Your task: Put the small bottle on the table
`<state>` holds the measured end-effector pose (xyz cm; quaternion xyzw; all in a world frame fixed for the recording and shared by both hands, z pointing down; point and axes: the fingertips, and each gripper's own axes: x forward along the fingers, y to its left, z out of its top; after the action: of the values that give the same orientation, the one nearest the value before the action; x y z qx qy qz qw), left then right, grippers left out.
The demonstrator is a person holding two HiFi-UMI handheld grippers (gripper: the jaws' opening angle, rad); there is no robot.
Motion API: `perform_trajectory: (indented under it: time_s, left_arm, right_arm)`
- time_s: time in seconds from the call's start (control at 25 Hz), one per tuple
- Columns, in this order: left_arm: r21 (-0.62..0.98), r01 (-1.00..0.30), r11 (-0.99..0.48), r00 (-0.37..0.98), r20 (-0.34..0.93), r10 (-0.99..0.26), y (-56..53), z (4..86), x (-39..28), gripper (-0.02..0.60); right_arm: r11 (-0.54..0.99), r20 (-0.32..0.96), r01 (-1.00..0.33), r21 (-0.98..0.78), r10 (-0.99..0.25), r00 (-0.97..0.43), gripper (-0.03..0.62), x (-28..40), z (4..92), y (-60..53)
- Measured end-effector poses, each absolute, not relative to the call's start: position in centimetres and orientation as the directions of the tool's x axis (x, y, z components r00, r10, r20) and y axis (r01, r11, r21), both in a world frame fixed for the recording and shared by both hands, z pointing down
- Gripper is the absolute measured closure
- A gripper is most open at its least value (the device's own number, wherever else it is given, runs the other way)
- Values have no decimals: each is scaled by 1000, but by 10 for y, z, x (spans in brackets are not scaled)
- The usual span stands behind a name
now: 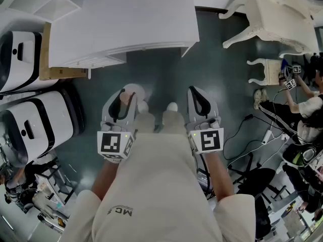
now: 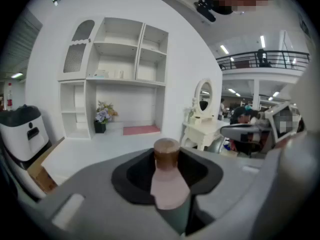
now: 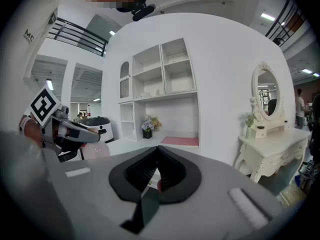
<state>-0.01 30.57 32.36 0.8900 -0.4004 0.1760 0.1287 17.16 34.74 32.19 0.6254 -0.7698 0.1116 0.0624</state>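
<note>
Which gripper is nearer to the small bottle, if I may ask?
Left. The left gripper has the small bottle clamped between its jaws; the right gripper hangs alongside, shut and empty.

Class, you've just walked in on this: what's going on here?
A person stands facing a white table, with a handheld gripper in each hand. The left gripper has its fingers closed on the small bottle, which is pink with a brown cap and is held in the air over the floor, short of the table. The right gripper is shut and holds nothing. The bottle has not yet been set down on the table.
</note>
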Motion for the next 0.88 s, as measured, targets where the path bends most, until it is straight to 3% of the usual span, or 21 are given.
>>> perform_trajectory:
  time_s: [0.24,0.48,0.88]
  left_arm:
    - [105,-720,-687,658,418,-626,331,325,-14,443]
    - [118,-700,-704,693,345,-632,337,295,-20,443]
    - [96,-740,-666,650,358,-671,360,289,-10,443]
  right_arm:
    - [202,200,-976,-78,-956,-214,594,139,313,350]
    - [253,245,-965,-61,-934,-261,594,122,302,360]
    - [271,176,-959,-80,-943,-281,595,148,285,404]
